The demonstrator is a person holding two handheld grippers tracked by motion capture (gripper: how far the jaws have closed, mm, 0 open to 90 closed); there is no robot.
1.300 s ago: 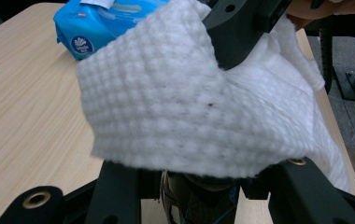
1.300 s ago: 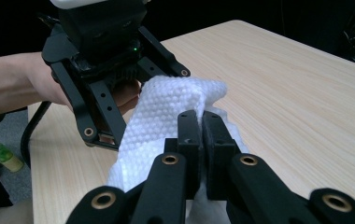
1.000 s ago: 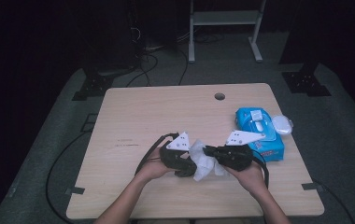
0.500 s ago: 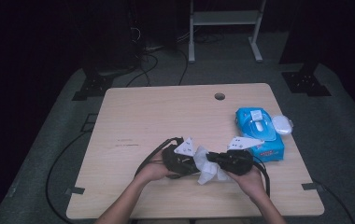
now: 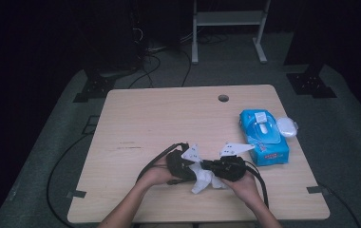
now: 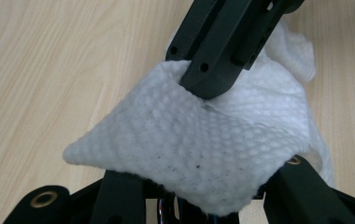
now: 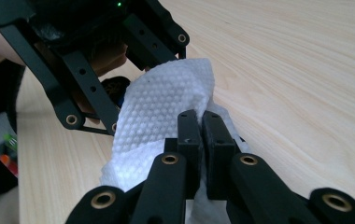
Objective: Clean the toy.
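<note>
The right gripper was clamped on a white wipe, its two jaws pressed together on a fold. The left gripper faced it, jaws spread wide with the wipe draped across them; the right gripper's closed tips dug into the wipe from above. In the high view both grippers met near the table's front edge, the wipe bunched between them. A blue wipes pack lay well apart, to the right.

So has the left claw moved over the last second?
Yes. The left claw has shifted right, toward the blue wet-wipe pack, closing on the right claw.
</note>
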